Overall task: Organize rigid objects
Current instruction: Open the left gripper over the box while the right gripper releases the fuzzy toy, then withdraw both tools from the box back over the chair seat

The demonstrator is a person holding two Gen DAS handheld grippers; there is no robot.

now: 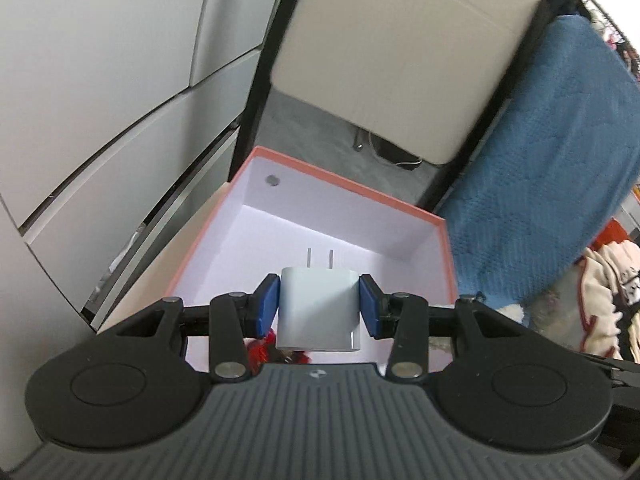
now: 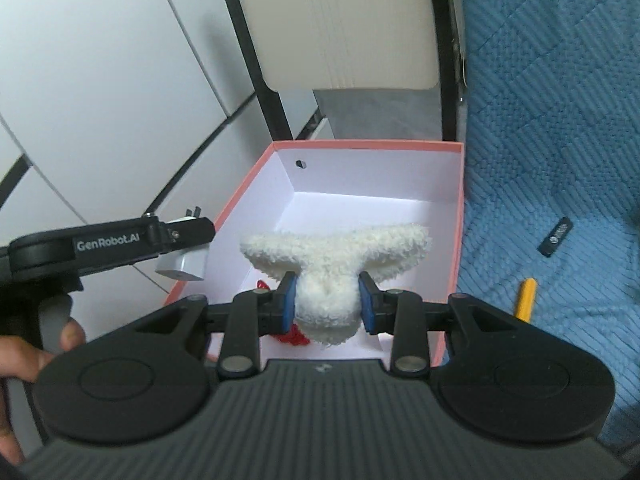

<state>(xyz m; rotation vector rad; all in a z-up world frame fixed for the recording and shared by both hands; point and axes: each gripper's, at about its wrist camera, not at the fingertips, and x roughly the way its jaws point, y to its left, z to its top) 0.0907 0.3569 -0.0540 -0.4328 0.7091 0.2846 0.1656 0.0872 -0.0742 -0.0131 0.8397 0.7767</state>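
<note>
The left gripper, clamped on the white charger, prongs pointing away, hangs over the pink box at frame centre, while the right gripper pinches a fleecy white toy above it too.

Glossy white plastic charger, fleecy cream plush, matt paperboard box, nubby blue cloth.

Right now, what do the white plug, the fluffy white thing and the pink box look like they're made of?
White plug: looks like hard glossy plastic, given the light sheen on its face, with two thin metal prongs.
Fluffy white thing: soft curly fleece or plush; it bulges where the jaws squeeze it.
Pink box: probably matte cardboard, with thin straight walls, crisp folded corners and a white lining.
</note>
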